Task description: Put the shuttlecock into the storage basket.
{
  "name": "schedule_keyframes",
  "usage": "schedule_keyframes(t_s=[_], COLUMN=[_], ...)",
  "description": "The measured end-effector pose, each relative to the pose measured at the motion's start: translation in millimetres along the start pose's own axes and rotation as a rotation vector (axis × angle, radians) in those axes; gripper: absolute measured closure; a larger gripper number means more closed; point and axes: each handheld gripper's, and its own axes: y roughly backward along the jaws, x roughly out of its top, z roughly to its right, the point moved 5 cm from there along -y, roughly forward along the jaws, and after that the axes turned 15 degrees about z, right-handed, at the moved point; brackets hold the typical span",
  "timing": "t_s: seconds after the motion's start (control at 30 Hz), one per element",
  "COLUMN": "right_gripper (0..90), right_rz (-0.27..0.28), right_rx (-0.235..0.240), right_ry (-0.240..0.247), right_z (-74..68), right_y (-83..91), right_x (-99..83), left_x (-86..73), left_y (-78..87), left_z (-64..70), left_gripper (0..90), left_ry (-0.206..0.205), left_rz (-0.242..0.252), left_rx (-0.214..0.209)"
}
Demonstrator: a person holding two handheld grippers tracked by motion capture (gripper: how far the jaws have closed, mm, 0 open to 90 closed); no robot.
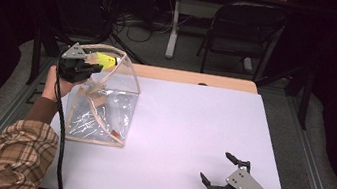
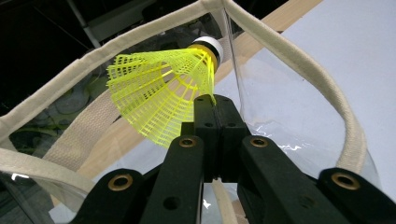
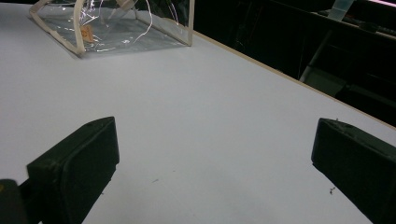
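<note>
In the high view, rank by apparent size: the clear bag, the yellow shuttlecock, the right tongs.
1. Clear bag, by far the largest.
2. Right tongs, open on the table.
3. Yellow shuttlecock, smallest, pinched by the left tongs at the bag's mouth and partly hidden.

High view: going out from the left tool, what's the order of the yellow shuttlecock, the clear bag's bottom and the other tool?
1. Yellow shuttlecock, pinched in the left tool at the bag's mouth.
2. Clear bag's bottom, on the table just below.
3. Right tool, open, at the near right corner.
</note>
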Motion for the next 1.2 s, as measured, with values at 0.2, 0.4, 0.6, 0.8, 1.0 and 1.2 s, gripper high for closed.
schedule_keyframes(t_s=[0.2,0.4,0.6,0.8,1.0,1.2], right_gripper=[0.3,0.4,0.4,0.4,0.4,0.4], right_rz=[-0.001,-0.003,-0.003,-0.003,-0.004,-0.004], right_rx=[-0.001,0.0,0.0,0.0,0.0,0.001], right_ry=[0.0,-0.001,-0.001,-0.001,-0.002,-0.002], right_z=[0.1,0.1,0.2,0.2,0.1,0.1], right_y=[0.0,-0.2,-0.3,-0.3,-0.4,-0.3], right_x=[-0.1,-0.4,-0.5,-0.4,-0.6,-0.6], left_x=[-2.1,-4.1,-6.0,-10.0,-9.8,-10.3], left_y=[-3.1,-4.3,-5.5,-7.0,-8.5,-10.8], left_z=[0.3,0.0,0.7,1.7,2.5,3.8], left_gripper=[89.4,89.3,89.3,89.2,89.0,88.6], left_ry=[0.004,0.01,0.007,0.003,-0.001,0.002], left_rz=[-0.012,-0.022,-0.031,-0.046,-0.051,-0.059], left_rx=[-0.007,-0.01,-0.015,-0.02,-0.022,-0.028])
